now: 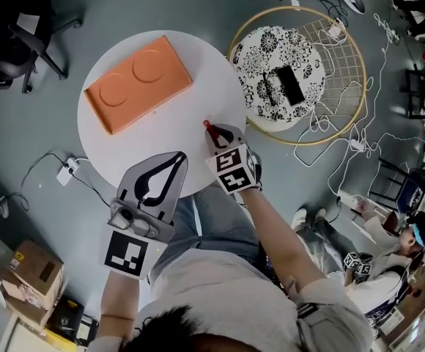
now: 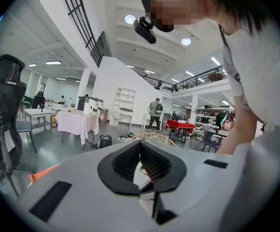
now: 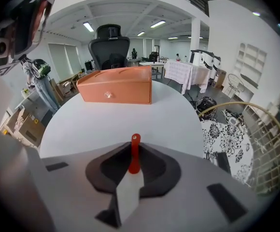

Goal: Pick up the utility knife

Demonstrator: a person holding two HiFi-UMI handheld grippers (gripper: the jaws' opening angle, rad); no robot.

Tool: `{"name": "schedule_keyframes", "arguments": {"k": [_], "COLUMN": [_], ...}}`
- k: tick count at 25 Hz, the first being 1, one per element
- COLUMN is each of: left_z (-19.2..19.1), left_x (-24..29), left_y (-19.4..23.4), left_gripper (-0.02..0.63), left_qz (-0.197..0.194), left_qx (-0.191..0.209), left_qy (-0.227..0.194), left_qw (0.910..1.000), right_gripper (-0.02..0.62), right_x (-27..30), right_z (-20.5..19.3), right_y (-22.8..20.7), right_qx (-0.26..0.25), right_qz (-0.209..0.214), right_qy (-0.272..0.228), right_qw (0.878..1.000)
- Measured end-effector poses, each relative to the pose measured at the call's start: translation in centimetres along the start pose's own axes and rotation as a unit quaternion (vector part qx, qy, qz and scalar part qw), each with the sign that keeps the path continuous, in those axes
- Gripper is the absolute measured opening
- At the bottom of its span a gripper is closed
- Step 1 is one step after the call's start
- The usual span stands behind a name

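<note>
Gripping entry, nearest first.

1. Right gripper: jaws closed down on the utility knife, with only its thickness between them. The knife is slim and red with a small hole at its far end, which sticks out just past the jaw tips. In the head view this gripper holds the knife over the right side of the table. Whether the knife clears the surface cannot be told.
2. Left gripper: jaw tips meet and nothing is between them. In the head view it sits at the near edge of the table, well apart from the knife.
3. Round white table: bare where the grippers are.
4. Orange box: flat and rectangular with two round impressions in its top. It lies on the far left part of the table. In the right gripper view it lies straight ahead beyond the knife.
5. Floral side table: black-and-white pattern, just beyond the table's right edge, with a black slab lying on it and a gold wire frame around it.
6. Office chair: black, behind the box.
</note>
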State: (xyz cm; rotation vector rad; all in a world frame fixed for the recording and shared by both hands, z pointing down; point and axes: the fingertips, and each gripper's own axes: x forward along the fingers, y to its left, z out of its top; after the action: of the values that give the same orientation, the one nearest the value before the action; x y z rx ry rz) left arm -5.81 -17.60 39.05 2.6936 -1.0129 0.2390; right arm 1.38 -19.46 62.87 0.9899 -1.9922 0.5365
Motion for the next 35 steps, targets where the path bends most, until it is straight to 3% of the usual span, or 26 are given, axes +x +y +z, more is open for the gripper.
{"name": "schedule_keyframes", "arguments": {"k": [8,15,21,27,35], "left_z": [0.7,1.7,3.0,3.9,6.6], "left_x": [-1.1,-1.6,-2.1,-2.4,-3.8], "left_y": [-0.7,-2.1,-3.3,-6.3,-8.5], "left_gripper": [0.012,0.012,0.011,0.011,0.012], "left_qz": [0.0,-0.012,-0.027,-0.042,-0.069], "left_qx": [0.011,0.027,0.045,0.07,0.087], "left_qy": [-0.009,-0.02,-0.033,-0.053,-0.083], "left_qw": [0.9999,0.9994,0.9981,0.9953,0.9904], "right_gripper": [0.051,0.049,0.049,0.049,0.049], "right_x": [-4.0,-10.6,-17.0,-24.6,-32.0], "right_z": [3.6,7.8,10.8,11.7,13.2], "right_y": [1.2,1.0,1.6,2.8,5.2], "right_qx": [0.045,0.067,0.078,0.072,0.063], "right_qz": [0.016,0.014,0.011,0.011,0.005], "right_qy": [-0.083,-0.182,-0.265,-0.355,-0.43], "right_qw": [0.995,0.981,0.961,0.932,0.901]}}
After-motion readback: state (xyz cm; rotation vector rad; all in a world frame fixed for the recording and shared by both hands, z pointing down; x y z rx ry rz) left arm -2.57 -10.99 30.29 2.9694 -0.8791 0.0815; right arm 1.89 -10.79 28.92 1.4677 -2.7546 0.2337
